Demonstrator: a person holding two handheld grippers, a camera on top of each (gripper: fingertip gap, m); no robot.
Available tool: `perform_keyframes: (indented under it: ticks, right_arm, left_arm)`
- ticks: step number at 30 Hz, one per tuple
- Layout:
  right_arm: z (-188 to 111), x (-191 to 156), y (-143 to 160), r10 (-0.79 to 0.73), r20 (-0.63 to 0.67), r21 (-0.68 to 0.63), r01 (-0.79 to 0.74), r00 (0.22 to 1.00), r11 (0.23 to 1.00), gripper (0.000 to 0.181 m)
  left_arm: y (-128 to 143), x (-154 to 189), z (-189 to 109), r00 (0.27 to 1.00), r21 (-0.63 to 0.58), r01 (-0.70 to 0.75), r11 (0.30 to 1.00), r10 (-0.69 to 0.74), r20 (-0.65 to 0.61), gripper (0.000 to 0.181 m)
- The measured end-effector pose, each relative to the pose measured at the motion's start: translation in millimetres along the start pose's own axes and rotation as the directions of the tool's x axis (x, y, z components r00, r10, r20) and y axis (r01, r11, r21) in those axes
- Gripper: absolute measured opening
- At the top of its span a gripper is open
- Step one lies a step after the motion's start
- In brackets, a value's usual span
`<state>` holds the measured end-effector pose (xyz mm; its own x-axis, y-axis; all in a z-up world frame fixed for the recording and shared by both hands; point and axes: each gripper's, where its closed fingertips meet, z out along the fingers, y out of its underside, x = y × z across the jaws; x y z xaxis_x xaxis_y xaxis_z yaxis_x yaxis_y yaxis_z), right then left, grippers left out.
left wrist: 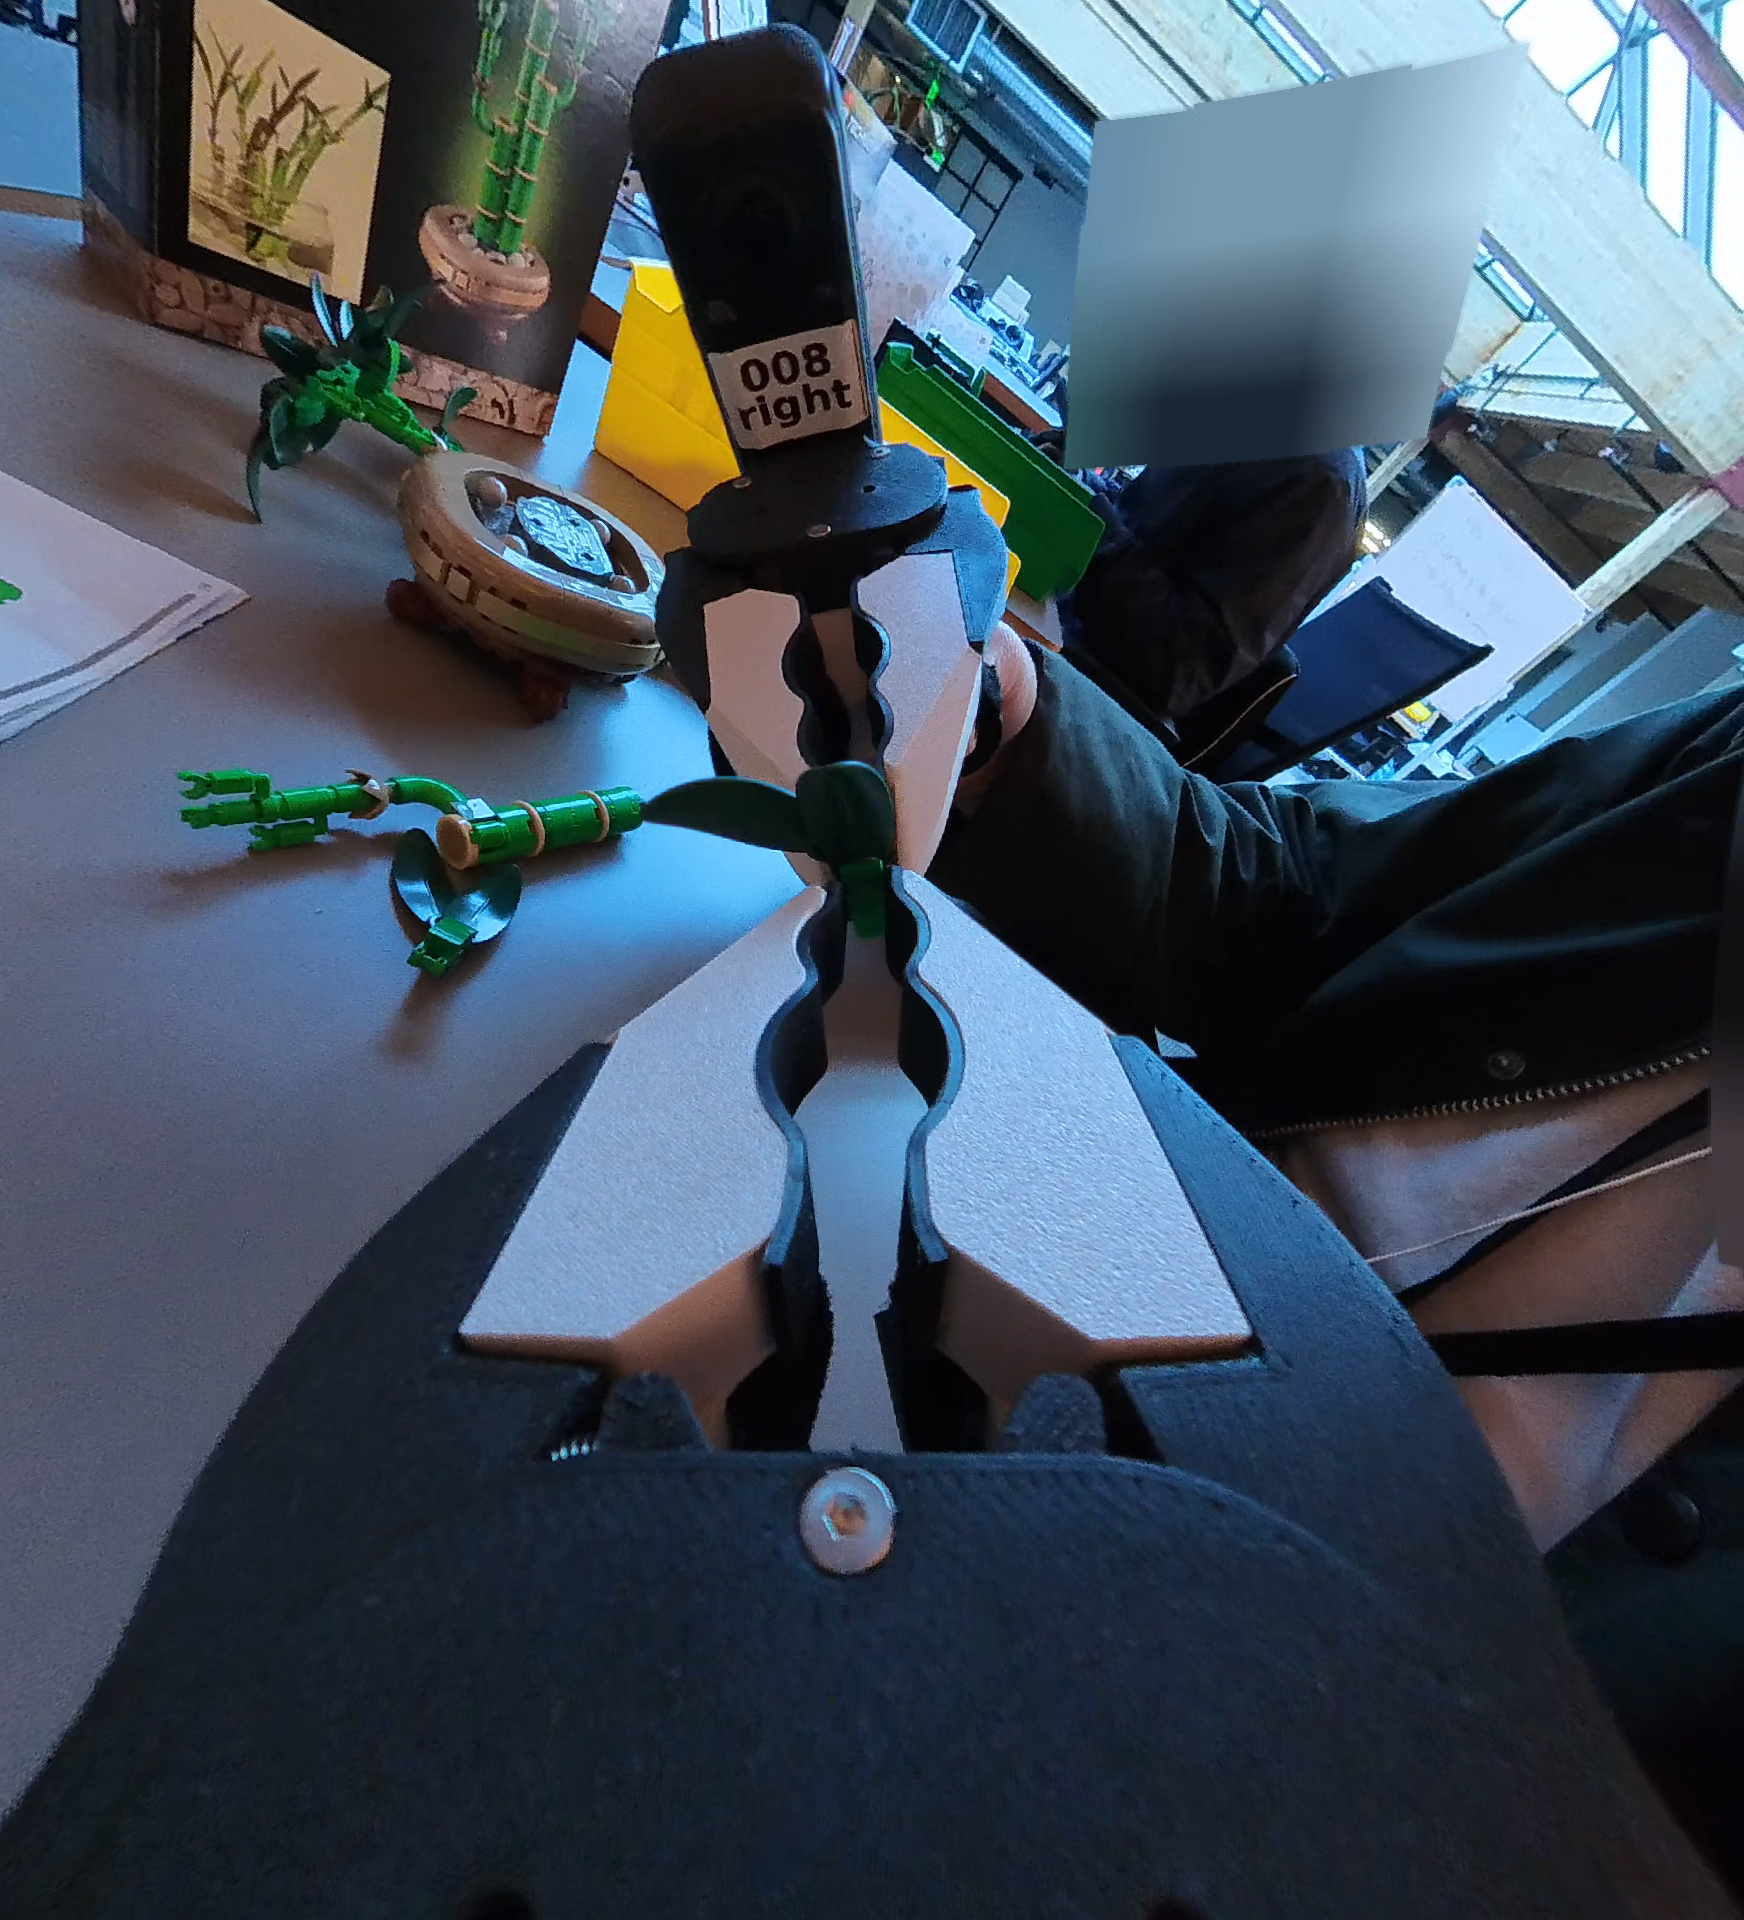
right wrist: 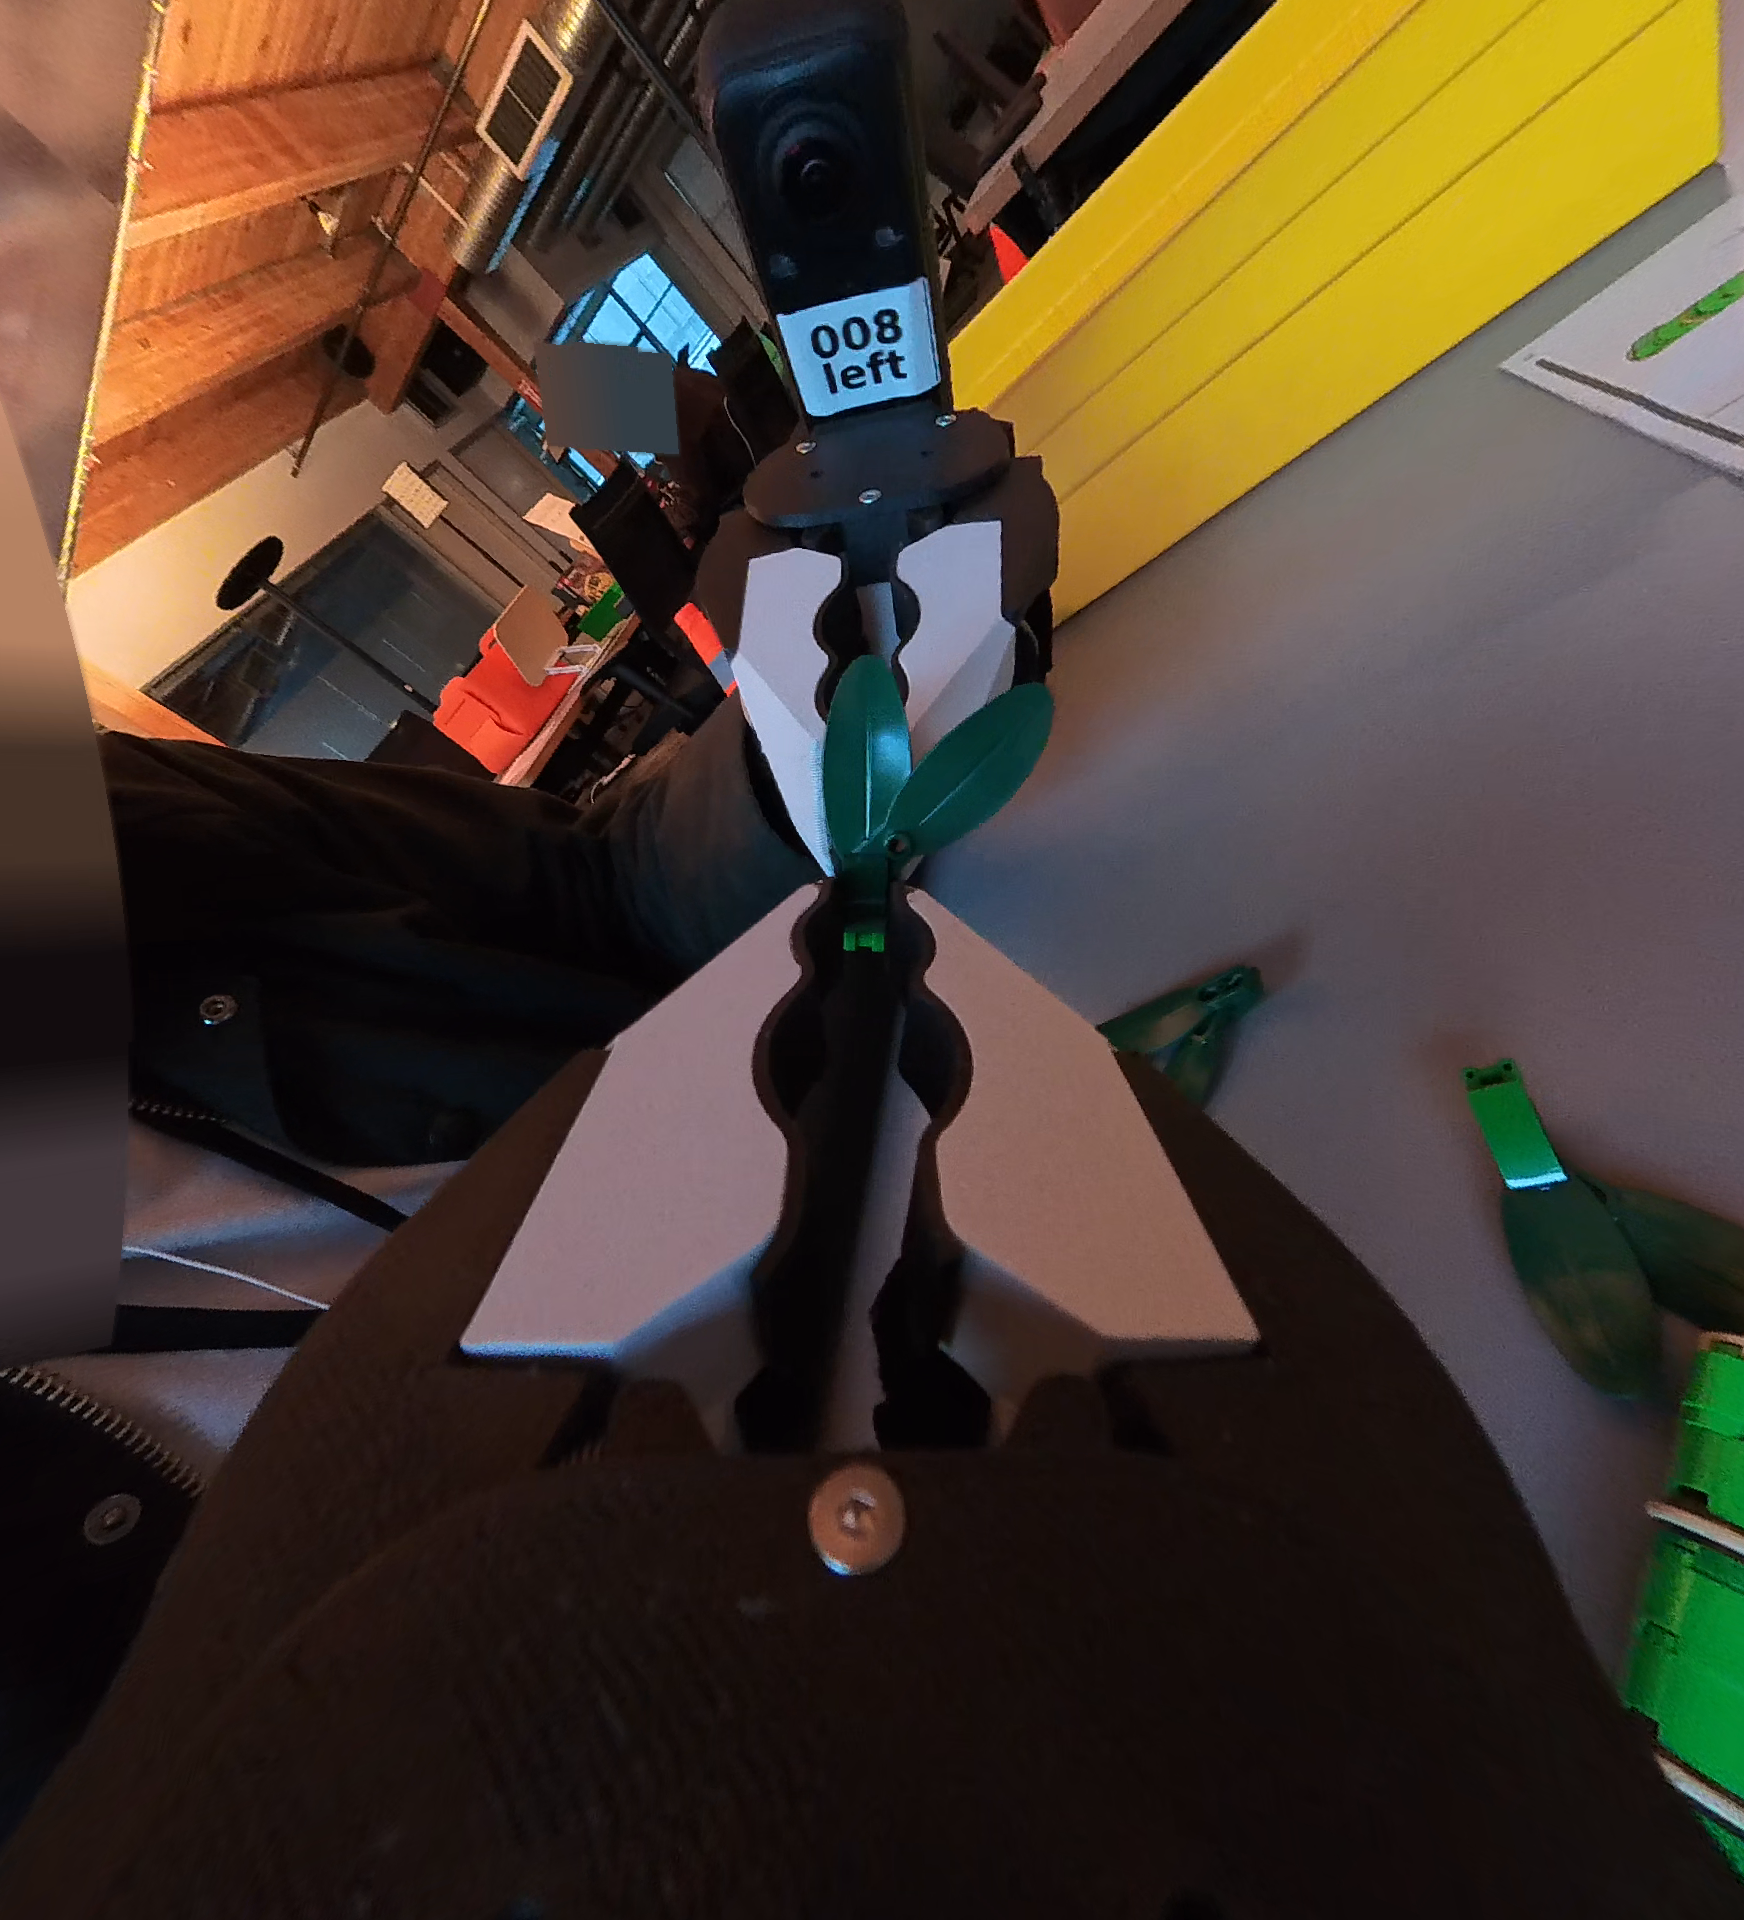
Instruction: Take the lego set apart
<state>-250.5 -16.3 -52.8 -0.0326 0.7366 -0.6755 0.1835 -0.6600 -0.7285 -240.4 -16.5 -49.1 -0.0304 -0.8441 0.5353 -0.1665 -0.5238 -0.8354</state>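
Note:
A small lego sprig with two dark green leaves (left wrist: 785,812) on a bright green stem (left wrist: 864,900) is held in the air between both grippers, near the table's edge. My left gripper (left wrist: 863,891) is shut on the stem end. My right gripper (left wrist: 840,836) comes in from the opposite side, tip to tip. In the right wrist view, my right gripper (right wrist: 863,902) is shut on a bright green clip (right wrist: 866,940) below the leaves (right wrist: 915,774), with the left gripper (right wrist: 873,857) behind them.
On the grey table (left wrist: 120,1039) lie a green bamboo stalk (left wrist: 411,816), a leaf cluster (left wrist: 454,902), a leafy branch (left wrist: 348,400) and the tan round pot base (left wrist: 525,582). Behind stand the set's box (left wrist: 328,187), a booklet (left wrist: 16,623), and yellow (left wrist: 660,395) and green bins (left wrist: 993,468). My two grippers' fingertips are within a few centimetres of each other. Left tips and right tips are each some 20 cm from the tan round pot base (left wrist: 525,582).

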Motion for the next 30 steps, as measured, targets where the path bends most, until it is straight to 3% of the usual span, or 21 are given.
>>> perform_keyframes:
  ticks: [5, 6, 8, 10, 13, 16, 20, 27, 30]
  right_arm:
    - [-5.6, -0.1, -0.2, 0.006, -0.007, 0.003, -0.006, 1.0, 1.0, 0.007]
    - [-20.3, -0.3, -11.7, 0.011, -0.009, 0.077, -0.01, 1.0, 0.997, 0.006]
    - [-50.2, 1.1, -33.8, 0.001, -0.044, 0.207, 0.008, 0.999, 0.978, 0.005]
    - [-45.3, -2.7, -31.1, -0.046, -0.052, 0.169, 0.054, 0.998, 0.984, 0.006]
    - [-26.0, -4.9, -18.0, -0.03, -0.013, 0.09, 0.031, 0.999, 0.995, 0.006]
    - [-18.1, 11.4, -6.7, -0.048, -0.118, 0.015, 0.05, 0.992, 0.999, 0.006]
    - [-2.4, 34.2, 26.7, -0.138, -0.262, -0.211, 0.083, 0.955, 0.974, 0.006]
    - [0.0, 68.4, 56.9, -0.291, -0.422, -0.433, 0.091, 0.859, 0.897, 0.007]
    - [-5.8, 73.9, 47.0, -0.355, -0.464, -0.431, 0.143, 0.812, 0.891, 0.035]
  left_arm:
    - [1.7, -2.6, -4.3, 1.0, -0.014, 0.013, 1.0, -0.013, 0.013, 0.006]
    - [-5.8, -11.9, -18.2, 0.998, 0.04, 0.021, 0.999, -0.023, 0.062, 0.005]
    - [-30.3, -11.6, -48.6, 0.998, 0.202, 0.053, 0.978, -0.06, 0.03, 0.005]
    - [-34.1, -11.5, -50.5, 0.998, 0.218, 0.034, 0.975, -0.043, 0.038, 0.005]
    - [-37.1, -1.9, -39.6, 0.994, 0.234, 0.101, 0.967, -0.087, -0.069, 0.005]
    - [-36.9, 1.1, -41.3, 0.985, 0.254, 0.148, 0.956, -0.121, -0.121, 0.005]
    - [-32.7, -3.8, -39.5, 0.986, 0.237, 0.158, 0.959, -0.139, -0.095, 0.005]
    - [-21.9, -20.4, -34.7, 0.979, 0.201, 0.202, 0.959, -0.202, -0.02, 0.006]
    - [-20.5, -26.6, -35.5, 0.973, 0.211, 0.227, 0.951, -0.232, 0.001, 0.005]
